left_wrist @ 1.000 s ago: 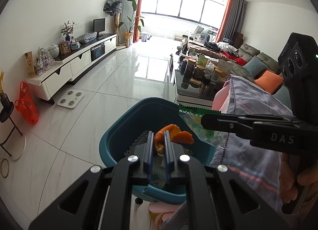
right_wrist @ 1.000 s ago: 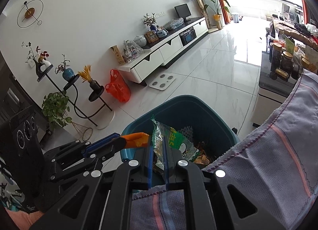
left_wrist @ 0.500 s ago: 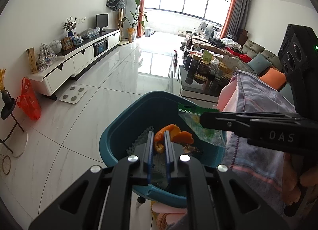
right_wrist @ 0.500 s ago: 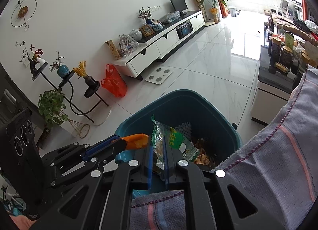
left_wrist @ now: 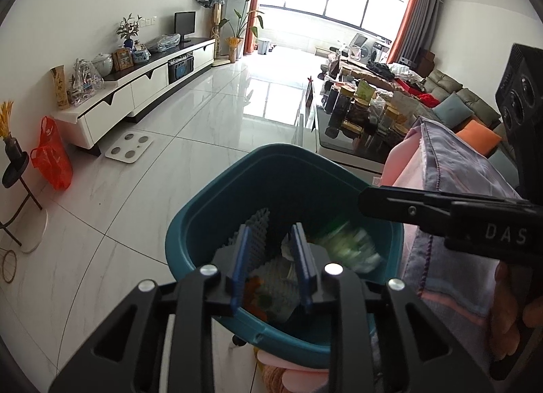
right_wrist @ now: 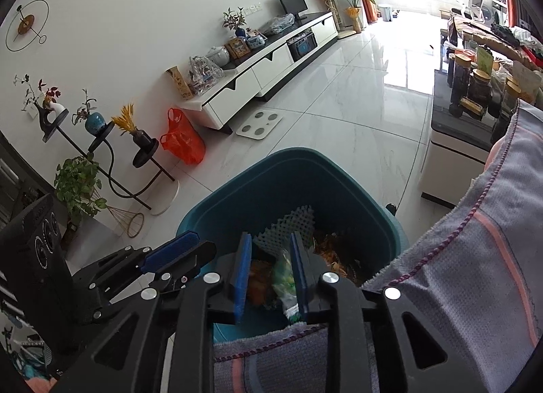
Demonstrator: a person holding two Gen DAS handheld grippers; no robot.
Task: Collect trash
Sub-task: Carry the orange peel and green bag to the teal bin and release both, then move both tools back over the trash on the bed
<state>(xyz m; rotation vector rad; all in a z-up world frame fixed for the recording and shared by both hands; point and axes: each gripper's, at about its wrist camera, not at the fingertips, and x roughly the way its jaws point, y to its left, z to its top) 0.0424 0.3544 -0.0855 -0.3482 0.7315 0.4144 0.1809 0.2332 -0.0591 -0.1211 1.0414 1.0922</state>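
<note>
Both grippers over teal bin (left_wrist: 203,223), jaws apart, nothing held: left gripper (left_wrist: 271,267) and right gripper (right_wrist: 269,270) each show a clear gap between blue pads. Green snack wrapper (left_wrist: 346,250) is blurred inside the bin, just right of the left fingers; orange peel (left_wrist: 253,291) lies on the bin bottom below them, with white foam mesh (right_wrist: 288,226) behind

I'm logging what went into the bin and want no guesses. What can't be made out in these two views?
- Green wrapper: motion-blurred in the left wrist view; print unreadable.
- Bottom of the teal bin: hidden in both views by gripper fingers and piled trash.
- Orange peel: mostly hidden behind the left gripper finger.
- Right gripper: its bulk hides the bin's near rim.
- Striped cloth: cut off by the right wrist frame edge.
</note>
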